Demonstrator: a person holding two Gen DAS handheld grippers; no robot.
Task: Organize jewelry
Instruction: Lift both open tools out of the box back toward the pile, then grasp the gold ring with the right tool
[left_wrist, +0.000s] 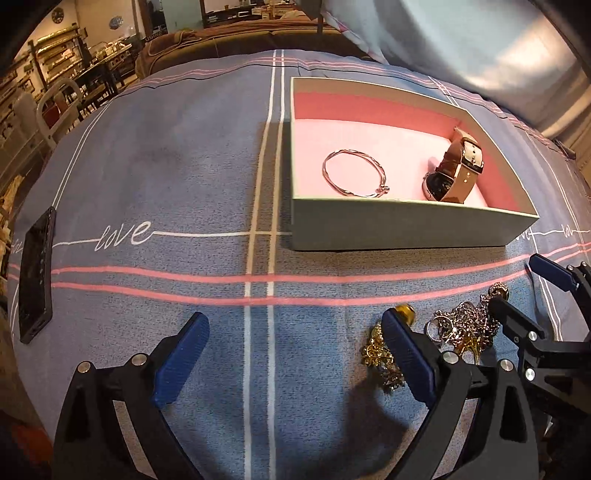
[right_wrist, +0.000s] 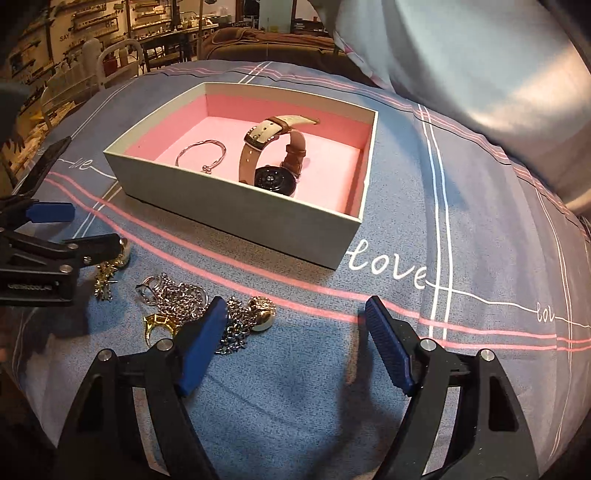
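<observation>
A heap of loose jewelry (right_wrist: 184, 299) lies on the blue bedspread: silver chain, a gold ball pendant (right_wrist: 264, 314), a gold ring (right_wrist: 159, 321) and a gold spiky brooch (right_wrist: 105, 280). My right gripper (right_wrist: 295, 302) is open and empty just above the cloth, its left finger over the heap's edge. My left gripper (left_wrist: 293, 315) is also open and empty, its right finger between the brooch (left_wrist: 380, 354) and the heap (left_wrist: 461, 325). The pink-lined box (right_wrist: 258, 218) holds a silver bangle (right_wrist: 201, 153) and a watch (right_wrist: 273, 158) with a tan strap.
A black phone (left_wrist: 35, 277) lies on the bedspread far left. A large pale pillow (right_wrist: 480, 55) rises behind and right of the box. Beyond the bed's far edge are a brown sofa and cluttered shelves.
</observation>
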